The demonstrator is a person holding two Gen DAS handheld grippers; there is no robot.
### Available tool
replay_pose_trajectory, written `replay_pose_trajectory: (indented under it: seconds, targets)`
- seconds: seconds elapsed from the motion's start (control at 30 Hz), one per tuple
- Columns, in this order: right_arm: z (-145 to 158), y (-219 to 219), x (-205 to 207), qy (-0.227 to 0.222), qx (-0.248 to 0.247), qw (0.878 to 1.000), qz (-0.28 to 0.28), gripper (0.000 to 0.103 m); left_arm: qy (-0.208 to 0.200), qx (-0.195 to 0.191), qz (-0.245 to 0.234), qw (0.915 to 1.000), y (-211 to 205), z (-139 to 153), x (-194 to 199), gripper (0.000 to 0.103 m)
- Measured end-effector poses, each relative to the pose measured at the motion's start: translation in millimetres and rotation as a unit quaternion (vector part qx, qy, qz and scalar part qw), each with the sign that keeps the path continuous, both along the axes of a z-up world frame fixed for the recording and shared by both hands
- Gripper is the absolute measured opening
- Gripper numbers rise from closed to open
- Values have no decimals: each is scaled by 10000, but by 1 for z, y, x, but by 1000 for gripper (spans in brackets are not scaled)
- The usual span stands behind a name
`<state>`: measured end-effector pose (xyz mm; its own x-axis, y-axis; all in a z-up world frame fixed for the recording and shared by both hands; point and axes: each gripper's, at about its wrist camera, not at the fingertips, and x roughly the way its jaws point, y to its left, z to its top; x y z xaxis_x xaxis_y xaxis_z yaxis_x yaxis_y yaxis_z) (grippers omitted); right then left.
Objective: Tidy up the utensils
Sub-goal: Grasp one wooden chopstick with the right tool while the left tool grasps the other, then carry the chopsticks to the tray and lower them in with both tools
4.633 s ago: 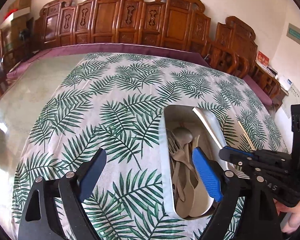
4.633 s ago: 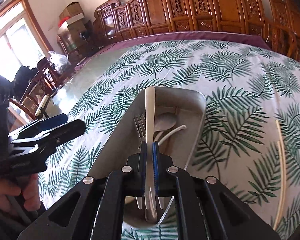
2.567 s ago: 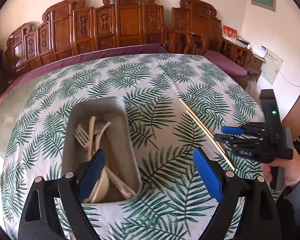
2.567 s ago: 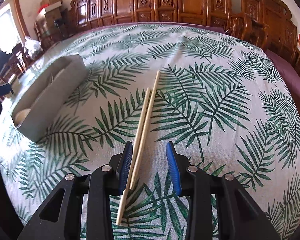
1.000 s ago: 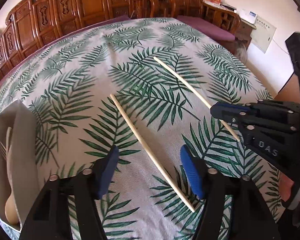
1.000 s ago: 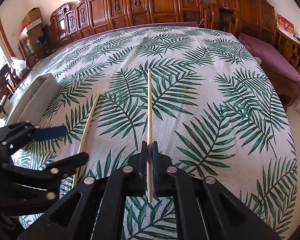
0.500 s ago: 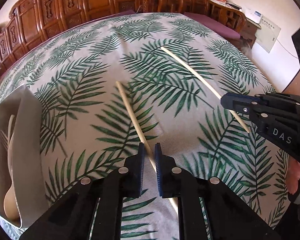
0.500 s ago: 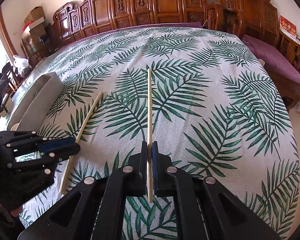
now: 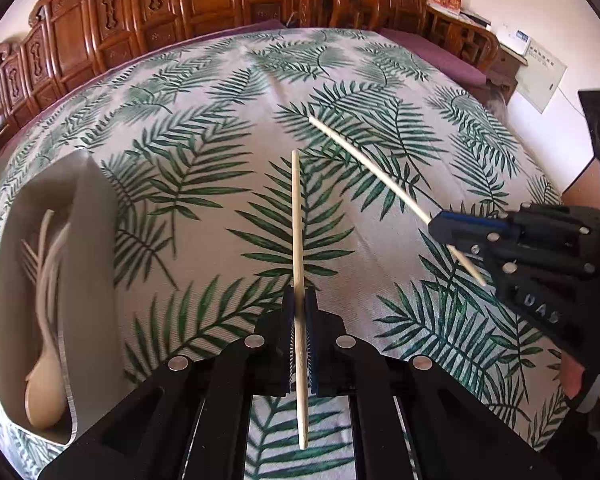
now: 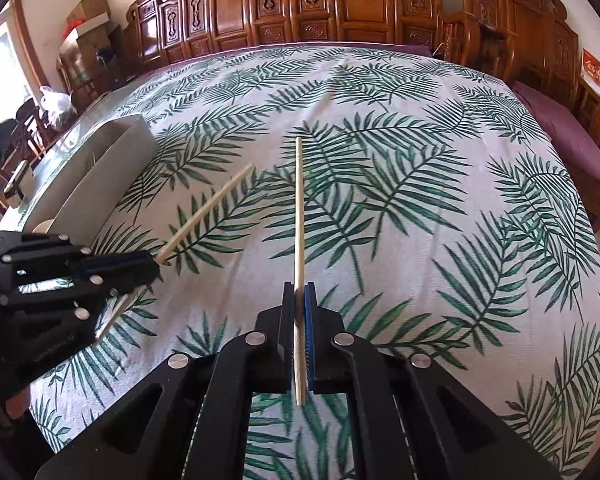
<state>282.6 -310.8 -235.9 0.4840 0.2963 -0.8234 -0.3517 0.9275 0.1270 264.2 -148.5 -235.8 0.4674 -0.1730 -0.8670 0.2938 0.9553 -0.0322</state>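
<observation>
While each gripper (image 9: 299, 332) (image 10: 299, 332) pinches one chopstick (image 9: 297, 220) (image 10: 299, 208) near its end, these light, stiff, slippery sticks may pivot.

Tray (image 9: 96, 248), lower left of the left wrist view: its left side is cut off by the frame edge, and its near wall hides the lower parts of the utensils (image 9: 44, 264) inside. In the right wrist view the tray's interior is hidden behind its wall. Each chopstick (image 9: 298, 240) (image 10: 299, 208) is partly covered by the pads (image 9: 310, 332) clamping it. Hand (image 9: 580, 380), lower right, mostly hidden behind its gripper (image 9: 456, 228).
</observation>
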Motion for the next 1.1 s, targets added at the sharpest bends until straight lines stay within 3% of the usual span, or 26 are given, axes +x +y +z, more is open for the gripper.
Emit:
replay_pose_trajectory:
  seconds: [0.73,1.1]
  targets:
    - [15,46,-26,-152,-34,9992,367,6,-596,-233,218,9977,70,71,-25,4]
    - [29,68,-40,-350,-119,9979,531,6,-708,-176,482,9962,131,82,-15,4]
